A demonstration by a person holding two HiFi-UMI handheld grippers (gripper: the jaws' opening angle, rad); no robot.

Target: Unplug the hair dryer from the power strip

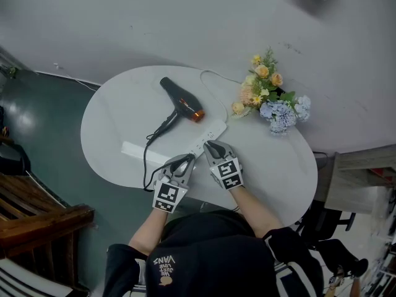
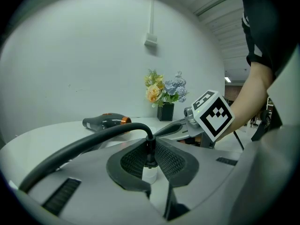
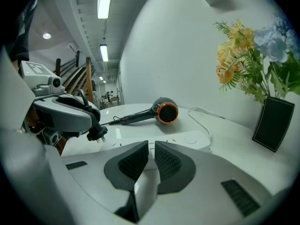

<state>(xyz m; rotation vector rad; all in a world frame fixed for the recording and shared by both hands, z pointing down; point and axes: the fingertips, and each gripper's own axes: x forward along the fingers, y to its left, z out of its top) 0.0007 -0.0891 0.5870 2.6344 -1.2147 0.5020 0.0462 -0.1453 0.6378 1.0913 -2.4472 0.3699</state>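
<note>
Hair dryer (image 1: pixel 180 102): black body with an orange ring round the nozzle. It lies on its side on the white oval table (image 1: pixel 117 119), toward the far edge in the head view, with the handle pointing back at me.
Cord (image 1: pixel 147 159): black. It runs from the handle, loops over the table's left part and rises into my left gripper (image 1: pixel 184 161).
Plug (image 3: pixel 97 134): black, with its prongs bare in the air. In the right gripper view it hangs just under the left gripper's tips — clear of the power strip (image 1: pixel 209 136) and out of every socket.
Left gripper: the jaws are clamped on the cord just behind the plug. In its own view the black neck stands between the ribbed pads and the cord bends off to the left.
Right gripper (image 1: pixel 213 147): the jaws are drawn nearly together, with only a thin slit between the pads and nothing caught in it that I can see. The tips sit over the near end of the power strip; I cannot tell whether they press on it.
Power strip: white and long, lying aslant between the dryer and my two grippers. Its white lead (image 1: pixel 213 79) curls off toward the flowers (image 1: pixel 272 94).
Flowers: a yellow, peach and blue bunch in a dark vase (image 3: pixel 273 123) at the table's far right — apart from the dryer.
</note>
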